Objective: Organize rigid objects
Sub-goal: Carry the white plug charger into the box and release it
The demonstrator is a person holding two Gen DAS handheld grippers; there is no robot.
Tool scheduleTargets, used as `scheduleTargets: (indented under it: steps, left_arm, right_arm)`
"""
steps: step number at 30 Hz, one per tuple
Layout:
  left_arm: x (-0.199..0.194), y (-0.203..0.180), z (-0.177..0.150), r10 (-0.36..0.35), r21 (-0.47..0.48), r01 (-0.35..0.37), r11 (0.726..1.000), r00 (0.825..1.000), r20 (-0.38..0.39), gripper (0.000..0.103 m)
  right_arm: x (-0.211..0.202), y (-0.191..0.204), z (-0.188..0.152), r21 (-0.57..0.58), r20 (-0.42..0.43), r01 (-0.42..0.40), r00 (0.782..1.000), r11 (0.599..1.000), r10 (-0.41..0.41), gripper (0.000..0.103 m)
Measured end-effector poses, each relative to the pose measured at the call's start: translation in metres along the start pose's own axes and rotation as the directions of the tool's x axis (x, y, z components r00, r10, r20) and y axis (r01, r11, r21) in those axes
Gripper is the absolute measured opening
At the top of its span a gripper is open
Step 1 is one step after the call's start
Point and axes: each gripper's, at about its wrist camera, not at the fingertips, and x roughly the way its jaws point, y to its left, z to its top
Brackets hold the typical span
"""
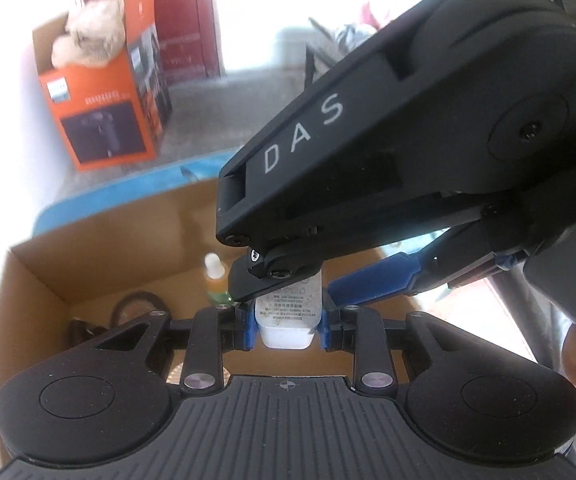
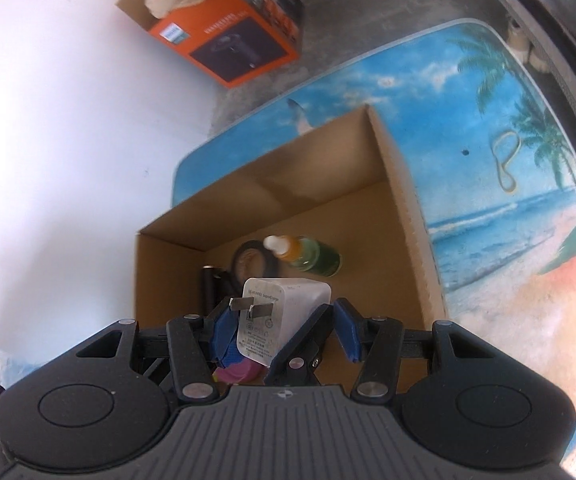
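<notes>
The left hand-held gripper (image 1: 288,330) has its blue pads clamped on a white rectangular plastic phone charger (image 1: 288,316), held above the open brown cardboard box (image 2: 400,184). The right hand-held gripper (image 2: 283,330) stands wide around the same charger, not squeezing it. Beyond, a green-and-orange bottle (image 2: 308,258) lies inside the box on the beach-print table (image 2: 488,152).
</notes>
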Motion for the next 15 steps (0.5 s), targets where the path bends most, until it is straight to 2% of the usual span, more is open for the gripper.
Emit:
scheduleTargets:
  steps: [8, 10, 13, 15]
  left_arm:
    - [0.028, 0.011, 0.01, -0.038, -0.053, 0.034, 0.998, 0.996, -0.075, 0.027]
    - [0.035, 0.015, 0.014, -0.039, -0.063, 0.035, 0.997, 0.996, -0.078, 0.027]
    - [0.041, 0.017, 0.012, -0.048, -0.084, 0.04, 0.996, 0.995, -0.089, 0.027]
    - [0.044, 0.019, 0.012, -0.058, -0.087, 0.05, 0.995, 0.994, -0.094, 0.028]
  right_arm:
    - [0.035, -0.002, 0.014, -0.03, -0.058, 0.057, 0.997, 0.998, -0.059, 0.053]
    - [0.038, 0.005, 0.016, -0.084, -0.052, 0.079, 0.995, 0.993, -0.084, 0.051]
    - [0.043, 0.011, 0.017, -0.127, -0.045, 0.119, 0.991, 0.985, -0.125, 0.04]
    - [0.045, 0.011, 0.018, -0.134, -0.041, 0.125, 0.991, 0.983, -0.131, 0.038]
